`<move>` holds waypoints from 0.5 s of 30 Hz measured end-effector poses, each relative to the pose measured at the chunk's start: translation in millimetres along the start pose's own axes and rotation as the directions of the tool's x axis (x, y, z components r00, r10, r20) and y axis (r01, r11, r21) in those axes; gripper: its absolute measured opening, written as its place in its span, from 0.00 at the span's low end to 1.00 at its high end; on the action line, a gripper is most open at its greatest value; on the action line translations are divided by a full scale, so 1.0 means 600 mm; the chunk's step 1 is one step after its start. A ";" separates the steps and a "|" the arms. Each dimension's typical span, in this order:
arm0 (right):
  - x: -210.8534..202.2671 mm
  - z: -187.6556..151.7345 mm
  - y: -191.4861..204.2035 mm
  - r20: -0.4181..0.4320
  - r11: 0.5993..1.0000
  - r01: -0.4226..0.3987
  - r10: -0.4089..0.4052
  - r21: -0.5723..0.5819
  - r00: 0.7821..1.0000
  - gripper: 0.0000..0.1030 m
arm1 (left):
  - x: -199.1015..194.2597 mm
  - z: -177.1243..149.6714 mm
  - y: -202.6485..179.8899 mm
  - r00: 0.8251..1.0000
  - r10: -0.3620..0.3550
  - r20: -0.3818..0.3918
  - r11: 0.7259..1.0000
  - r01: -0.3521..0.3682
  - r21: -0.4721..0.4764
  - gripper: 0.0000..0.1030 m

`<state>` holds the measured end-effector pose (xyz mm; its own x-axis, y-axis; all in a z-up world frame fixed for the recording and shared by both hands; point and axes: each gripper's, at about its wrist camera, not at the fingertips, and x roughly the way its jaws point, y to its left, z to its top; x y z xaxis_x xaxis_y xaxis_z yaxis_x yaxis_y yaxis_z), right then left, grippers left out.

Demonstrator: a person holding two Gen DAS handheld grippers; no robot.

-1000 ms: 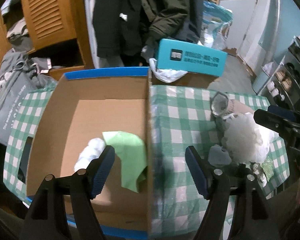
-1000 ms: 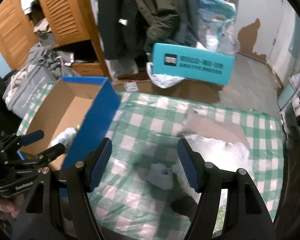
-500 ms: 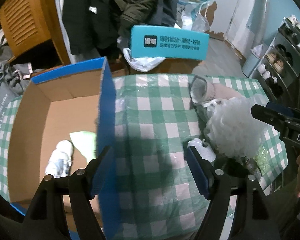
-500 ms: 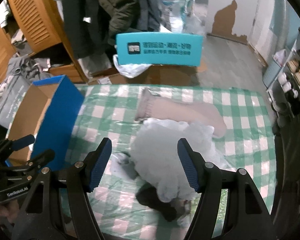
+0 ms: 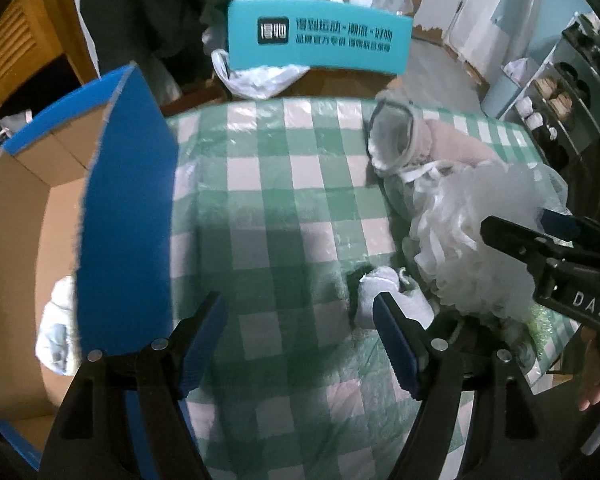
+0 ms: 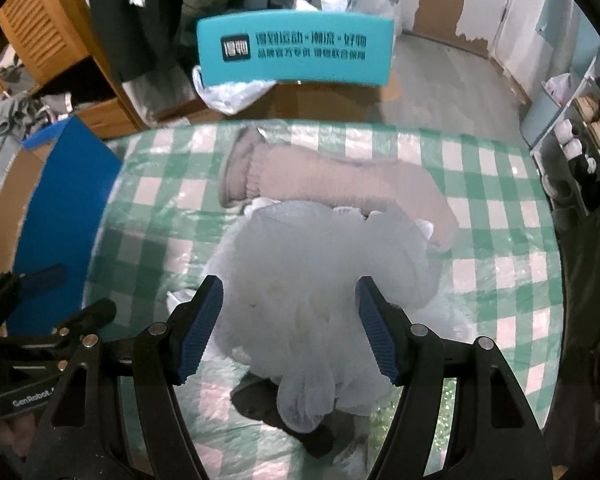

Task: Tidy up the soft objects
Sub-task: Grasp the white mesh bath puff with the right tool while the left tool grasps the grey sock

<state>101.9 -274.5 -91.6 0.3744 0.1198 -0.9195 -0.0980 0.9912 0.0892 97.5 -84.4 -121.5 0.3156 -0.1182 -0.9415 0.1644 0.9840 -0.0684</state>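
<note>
Though astride loofah (image 6: 300,280), hand-held gripper (image 6: 290,328) agape

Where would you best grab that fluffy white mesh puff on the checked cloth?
Probably around the bulging middle of the white mesh puff, coming from above. The right gripper hangs open with a pad on either side of it. The puff is round and squashy, and the pink sock and small grey items crowd its edges.

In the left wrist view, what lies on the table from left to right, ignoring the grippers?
Cardboard box with a white bundle inside → bare checked tablecloth → small white sock → white mesh bath pouf.
</note>
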 end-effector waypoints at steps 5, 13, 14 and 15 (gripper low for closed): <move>0.033 -0.004 0.002 -0.031 0.999 0.020 -0.021 -0.030 0.999 0.70 | 0.024 0.000 -0.004 0.999 -0.003 -0.033 1.000 0.003 0.000 0.75; 0.077 -0.022 0.004 -0.103 0.994 0.047 -0.057 -0.099 0.993 0.80 | 0.043 -0.003 -0.012 0.998 0.005 -0.061 1.000 -0.004 0.013 0.75; 0.080 -0.024 0.004 -0.109 0.993 0.049 -0.060 -0.103 0.992 0.81 | 0.044 -0.003 -0.014 0.998 0.003 -0.063 1.000 -0.002 0.014 0.75; 0.084 -0.027 0.003 -0.116 0.993 0.051 -0.063 -0.108 0.991 0.81 | 0.045 -0.002 -0.016 0.998 0.001 -0.065 1.000 0.000 0.016 0.75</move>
<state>105.8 -267.6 -143.8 0.2703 0.0493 -0.9615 -0.1780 0.9840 0.0004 103.1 -96.7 -146.9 0.2543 -0.1087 -0.9610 0.1794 0.9817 -0.0635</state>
